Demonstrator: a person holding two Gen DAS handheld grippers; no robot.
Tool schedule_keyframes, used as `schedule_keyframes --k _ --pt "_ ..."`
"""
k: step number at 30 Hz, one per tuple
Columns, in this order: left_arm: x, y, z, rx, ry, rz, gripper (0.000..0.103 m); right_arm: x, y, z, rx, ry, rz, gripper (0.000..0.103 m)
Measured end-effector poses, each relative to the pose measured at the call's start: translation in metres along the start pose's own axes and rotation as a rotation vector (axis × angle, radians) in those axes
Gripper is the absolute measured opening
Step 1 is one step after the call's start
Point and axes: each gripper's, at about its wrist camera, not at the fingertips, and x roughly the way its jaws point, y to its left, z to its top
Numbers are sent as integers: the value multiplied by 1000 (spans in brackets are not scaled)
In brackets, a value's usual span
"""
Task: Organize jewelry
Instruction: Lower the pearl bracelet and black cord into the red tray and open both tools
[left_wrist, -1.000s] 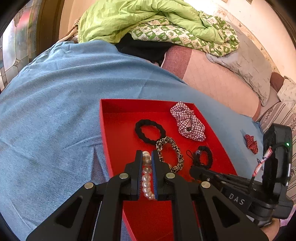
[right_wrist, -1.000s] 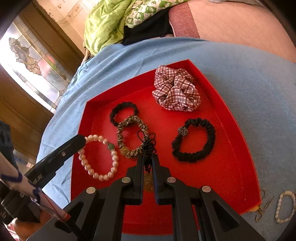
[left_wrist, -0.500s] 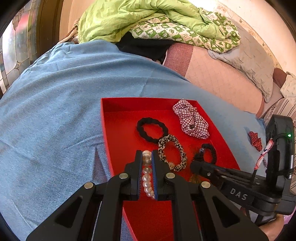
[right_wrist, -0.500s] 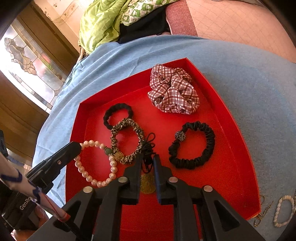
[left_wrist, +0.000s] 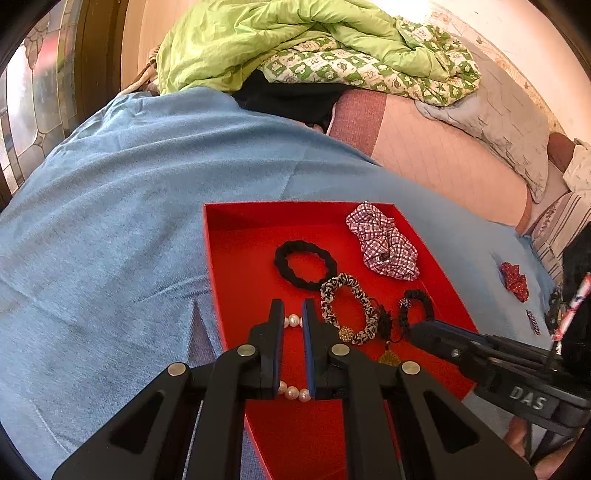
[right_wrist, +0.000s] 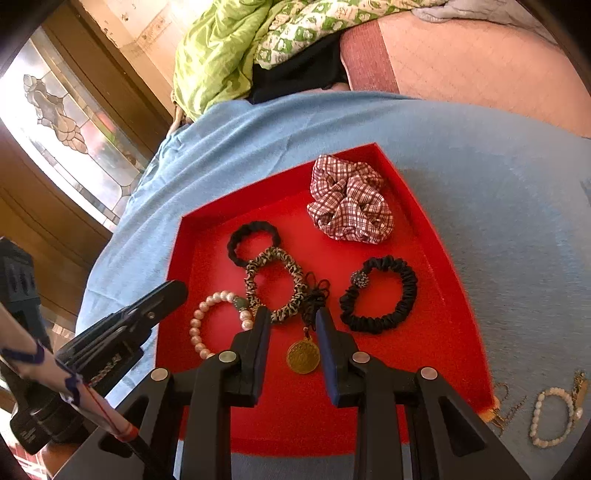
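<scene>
A red tray (right_wrist: 173, 258) (left_wrist: 207, 258) lies on a blue cloth. In it a pearl bracelet (right_wrist: 195, 325) (left_wrist: 291, 320) lies flat, seen through the narrow slit of my shut left gripper (left_wrist: 293, 306) (right_wrist: 173, 291), which hovers over it and grips nothing. My right gripper (right_wrist: 292, 312) (left_wrist: 421, 330) stands open above a gold pendant (right_wrist: 303, 356) (left_wrist: 388, 357) on a black cord (right_wrist: 314, 295). The pendant rests on the tray between the fingers, untouched. A leopard-print scrunchie (right_wrist: 255, 269), a black hair tie (right_wrist: 232, 247), a plaid scrunchie (right_wrist: 347, 199) and a black beaded scrunchie (right_wrist: 406, 288) also lie inside.
On the cloth right of the tray lie a white bead bracelet (right_wrist: 546, 421), a gold chain (right_wrist: 506, 410) and a small red piece (left_wrist: 515, 280). A green quilt (left_wrist: 295, 37) and grey pillow (left_wrist: 509, 122) are heaped behind. A stained-glass door (right_wrist: 55, 110) stands at the left.
My right gripper's jaws parted, let go of the black cord and rose a little. The pearl bracelet, earlier upright between my left fingers, now lies flat on the tray.
</scene>
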Motion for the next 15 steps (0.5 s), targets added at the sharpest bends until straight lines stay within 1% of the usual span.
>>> schedule_keyframes --k 5,6,8,15 --pt "-2 -1 2 1 -9 10 11 -13 -3 -6 -1 -9 9 28" --pt "-2 -2 2 1 -9 11 13 -15 -4 -7 1 -9 12 28" --pt "-2 -2 2 3 -14 17 19 -19 -6 -10 4 -10 14 28" --pt "-4 -5 2 9 -21 25 20 -29 -10 -15 11 -14 21 28"
